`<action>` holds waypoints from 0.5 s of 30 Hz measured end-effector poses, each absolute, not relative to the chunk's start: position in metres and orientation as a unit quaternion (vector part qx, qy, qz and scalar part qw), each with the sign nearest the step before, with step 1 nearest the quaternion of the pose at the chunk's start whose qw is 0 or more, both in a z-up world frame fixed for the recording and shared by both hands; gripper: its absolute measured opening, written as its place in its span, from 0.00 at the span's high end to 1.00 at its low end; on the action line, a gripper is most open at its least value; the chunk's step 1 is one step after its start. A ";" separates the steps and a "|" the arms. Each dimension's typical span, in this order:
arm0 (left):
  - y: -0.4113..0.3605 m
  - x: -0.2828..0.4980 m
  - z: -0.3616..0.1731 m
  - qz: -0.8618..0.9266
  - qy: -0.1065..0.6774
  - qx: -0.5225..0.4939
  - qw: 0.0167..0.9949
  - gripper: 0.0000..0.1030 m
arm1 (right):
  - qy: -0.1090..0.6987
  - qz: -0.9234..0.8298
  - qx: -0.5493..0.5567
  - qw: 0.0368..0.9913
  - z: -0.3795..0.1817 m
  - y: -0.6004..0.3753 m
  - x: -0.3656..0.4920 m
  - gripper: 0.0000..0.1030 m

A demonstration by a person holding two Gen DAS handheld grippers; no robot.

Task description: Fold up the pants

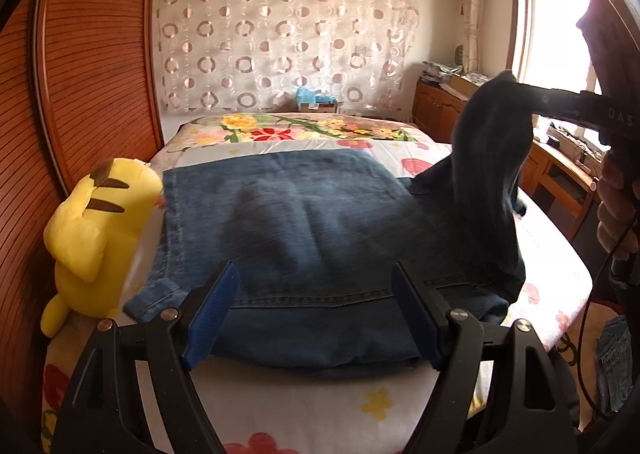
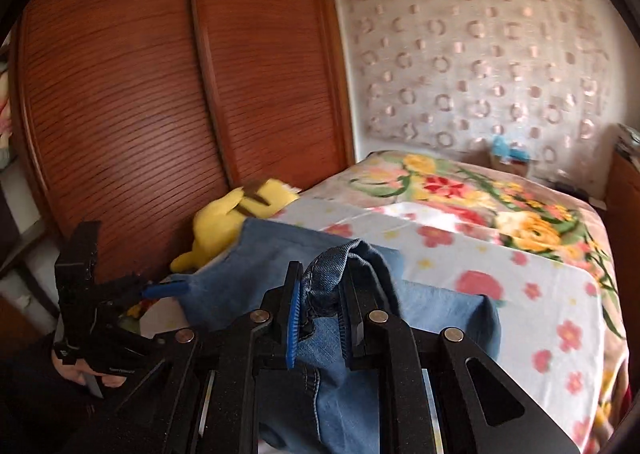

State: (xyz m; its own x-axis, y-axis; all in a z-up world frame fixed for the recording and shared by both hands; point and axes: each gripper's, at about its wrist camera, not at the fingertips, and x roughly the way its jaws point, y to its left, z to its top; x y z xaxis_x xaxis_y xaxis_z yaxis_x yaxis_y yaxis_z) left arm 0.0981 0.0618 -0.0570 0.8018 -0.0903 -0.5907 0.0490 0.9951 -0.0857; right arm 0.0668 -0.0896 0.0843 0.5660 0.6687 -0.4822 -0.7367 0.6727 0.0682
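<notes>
Blue denim pants (image 1: 304, 222) lie spread flat across the flowered bed. My left gripper (image 1: 316, 310) hovers over their near edge, jaws wide apart, with nothing pinched between its blue pads (image 1: 212, 318). At the right, one end of the pants (image 1: 492, 142) is lifted high off the bed, hanging from my right gripper (image 1: 516, 88). In the right wrist view, my right gripper (image 2: 320, 314) is shut on a bunched fold of the pants (image 2: 324, 278), and the cloth drapes down below it. The left gripper (image 2: 164, 288) shows at the left there, open.
A yellow plush toy (image 1: 92, 230) leans at the bed's left edge against a slatted wooden wardrobe (image 1: 92, 54). A flowered blanket (image 1: 304, 128) covers the far end of the bed (image 1: 320, 410). Wooden cabinets (image 1: 436, 102) and a window (image 1: 560, 34) stand at the right.
</notes>
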 end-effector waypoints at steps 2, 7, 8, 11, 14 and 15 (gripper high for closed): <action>0.066 0.099 -0.060 -0.035 0.317 -0.038 0.947 0.23 | 0.259 0.410 -0.079 0.871 0.079 -0.080 0.073 0.72; 0.066 0.103 -0.065 -0.042 0.322 -0.043 0.945 0.23 | 0.270 0.382 -0.094 0.879 0.073 -0.081 0.090 0.65; 0.066 0.103 -0.065 -0.044 0.322 -0.044 0.945 0.23 | 0.272 0.373 -0.091 0.882 0.072 -0.086 0.094 0.65; 0.063 0.108 -0.068 -0.049 0.323 -0.040 0.944 0.23 | 0.281 0.337 -0.097 0.893 0.065 -0.097 0.096 0.62; 0.059 0.118 -0.073 -0.055 0.330 -0.034 0.942 0.23 | 0.300 0.311 -0.094 0.897 0.049 -0.094 0.094 0.61; 0.057 0.123 -0.075 -0.058 0.333 -0.030 0.941 0.23 | 0.306 0.304 -0.092 0.898 0.045 -0.094 0.096 0.60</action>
State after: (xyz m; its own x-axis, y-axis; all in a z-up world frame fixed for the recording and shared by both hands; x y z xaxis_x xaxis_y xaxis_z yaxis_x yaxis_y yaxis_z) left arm 0.1226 0.0570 -0.0748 0.7715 -0.1295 -0.6229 0.0896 0.9914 -0.0952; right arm 0.0959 -0.0942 0.0445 0.6286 0.4890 -0.6048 -0.6011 0.7989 0.0211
